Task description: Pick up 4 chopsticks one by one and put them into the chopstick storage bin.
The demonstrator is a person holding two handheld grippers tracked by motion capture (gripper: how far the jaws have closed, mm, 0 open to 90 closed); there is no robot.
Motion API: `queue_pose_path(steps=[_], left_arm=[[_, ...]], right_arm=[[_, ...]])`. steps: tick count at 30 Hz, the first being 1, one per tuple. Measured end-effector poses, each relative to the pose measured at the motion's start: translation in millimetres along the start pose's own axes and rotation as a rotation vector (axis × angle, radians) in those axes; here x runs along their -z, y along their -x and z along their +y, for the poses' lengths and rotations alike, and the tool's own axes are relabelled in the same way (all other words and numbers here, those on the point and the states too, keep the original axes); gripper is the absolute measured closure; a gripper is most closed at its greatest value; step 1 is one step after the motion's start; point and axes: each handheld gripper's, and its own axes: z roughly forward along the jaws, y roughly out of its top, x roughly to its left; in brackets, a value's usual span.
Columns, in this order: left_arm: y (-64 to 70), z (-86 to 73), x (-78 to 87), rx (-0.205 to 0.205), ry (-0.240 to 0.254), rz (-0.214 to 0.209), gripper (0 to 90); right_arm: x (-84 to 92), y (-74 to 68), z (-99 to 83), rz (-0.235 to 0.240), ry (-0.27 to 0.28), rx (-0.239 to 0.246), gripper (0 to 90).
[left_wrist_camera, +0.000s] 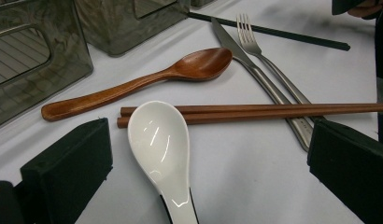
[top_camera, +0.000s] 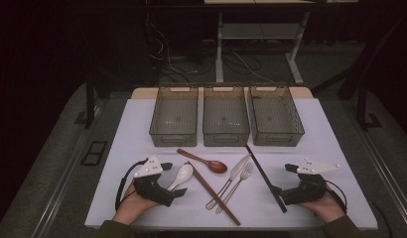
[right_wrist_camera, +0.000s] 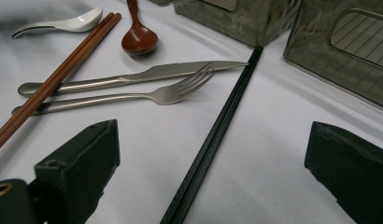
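Cutlery lies loose on the white table [top_camera: 320, 134]. My left gripper [top_camera: 177, 193] rests at the front left, held by a hand, its jaws open. In the left gripper view the white ceramic spoon [left_wrist_camera: 159, 144] lies between the open jaws of my left gripper [left_wrist_camera: 208, 135], untouched, with its handle running toward the camera. My right gripper [top_camera: 278, 193] rests at the front right, also open. The black chopsticks [right_wrist_camera: 213, 135] run between the wide jaws of my right gripper [right_wrist_camera: 210, 135], and neither pad touches them.
Three empty smoky plastic bins [top_camera: 226, 119] stand in a row at the back. A wooden spoon [top_camera: 204, 162], brown chopsticks [top_camera: 214, 194], a steel knife [top_camera: 231, 179] and a fork [top_camera: 237, 184] lie across the middle between the grippers.
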Motion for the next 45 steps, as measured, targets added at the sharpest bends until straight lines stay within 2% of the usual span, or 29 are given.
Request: queue_pose_path(steps=[8,19,21,26,27,35,45], left_arm=[[0.6,-0.2,-0.5,0.002,-0.001,-0.002,0.0],[2.0,-0.3,1.6,0.001,0.001,0.000,0.0],[1.6,-0.4,1.4,0.005,0.001,0.000,0.0],[1.1,-0.6,1.3,0.005,0.000,0.002,0.0],[1.2,-0.5,1.3,0.005,-0.001,0.002,0.0],[1.4,-0.5,1.3,0.005,-0.003,0.002,0.0],[-0.1,-1.4,2.1,0.011,0.004,0.005,0.0]], right_arm=[[0.9,1.2,1.1,-0.005,-0.005,-0.005,3.1],[2.0,-1.1,5.6,-0.015,-0.051,-0.011,6.3],[1.4,-0.8,5.6,-0.021,-0.064,-0.020,13.2],[-0.2,-0.2,6.3,-0.037,-0.088,-0.029,18.8],[-1.0,-0.1,6.3,-0.037,-0.097,-0.027,23.9],[-6.9,-3.9,5.9,-0.008,-0.160,-0.040,43.5],[-18.5,-10.6,5.1,-0.016,-0.248,-0.006,61.4]])
